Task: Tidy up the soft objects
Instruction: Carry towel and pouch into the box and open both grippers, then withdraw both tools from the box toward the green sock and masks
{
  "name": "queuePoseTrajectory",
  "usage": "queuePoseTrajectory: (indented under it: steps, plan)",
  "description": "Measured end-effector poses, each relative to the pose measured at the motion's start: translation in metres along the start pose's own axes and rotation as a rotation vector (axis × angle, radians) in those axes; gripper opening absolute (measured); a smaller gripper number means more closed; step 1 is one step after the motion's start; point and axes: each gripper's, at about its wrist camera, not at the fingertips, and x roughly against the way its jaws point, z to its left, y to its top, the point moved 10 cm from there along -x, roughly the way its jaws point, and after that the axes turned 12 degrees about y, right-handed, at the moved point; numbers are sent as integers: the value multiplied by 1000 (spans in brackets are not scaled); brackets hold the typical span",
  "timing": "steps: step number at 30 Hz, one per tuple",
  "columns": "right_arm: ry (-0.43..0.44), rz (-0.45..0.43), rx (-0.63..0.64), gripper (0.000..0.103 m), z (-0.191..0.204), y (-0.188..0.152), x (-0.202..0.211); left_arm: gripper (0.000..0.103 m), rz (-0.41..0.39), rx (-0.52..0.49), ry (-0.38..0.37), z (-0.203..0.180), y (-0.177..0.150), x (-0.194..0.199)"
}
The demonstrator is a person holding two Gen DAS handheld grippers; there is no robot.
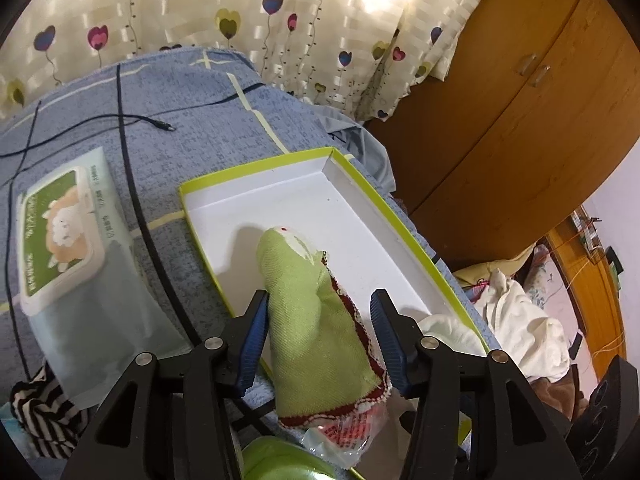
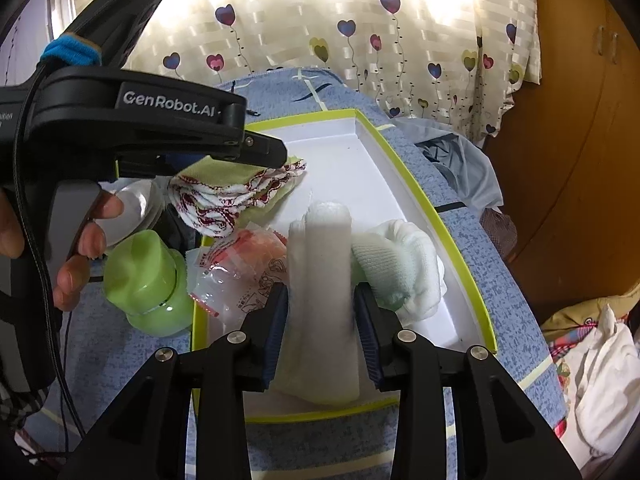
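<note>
A shallow white box with a lime rim (image 1: pixel 256 166) lies on the blue bedspread. A green sock with a red-and-white patterned cuff (image 1: pixel 312 312) lies with its toe in the box, between the jaws of my left gripper (image 1: pixel 319 298). The jaws stand apart and the right pad is clear of the sock. In the right wrist view a white rolled sock (image 2: pixel 320 248) lies in the box (image 2: pixel 440 216) between the jaws of my right gripper (image 2: pixel 320 290), whose pads sit close to its sides without visibly squeezing it. A pale knit sock (image 2: pixel 400 264) lies bunched beside it.
A clear printed wrapper (image 2: pixel 236 264) and a green jar (image 2: pixel 148 280) sit at the box's near left corner. A wipes pack (image 1: pixel 60 232), a black cable (image 1: pixel 160 124) and a striped cloth (image 1: pixel 36 412) lie on the bed. A wooden wardrobe (image 1: pixel 520 120) and a clothes pile (image 1: pixel 520 320) are to the right.
</note>
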Motion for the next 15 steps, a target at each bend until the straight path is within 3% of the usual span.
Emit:
queuePoseTrajectory:
  steps: [1, 4, 15]
  plan:
    - [3, -5, -2, 37, 1, 0, 1, 52, -4, -1, 2, 1, 0, 2]
    - [20, -17, -6, 54, 4, 1, 4, 54, -17, 2, 10, 3, -2, 10]
    - [25, -53, 1, 54, 18, 3, 15, 55, -78, -13, 36, 11, -13, 46]
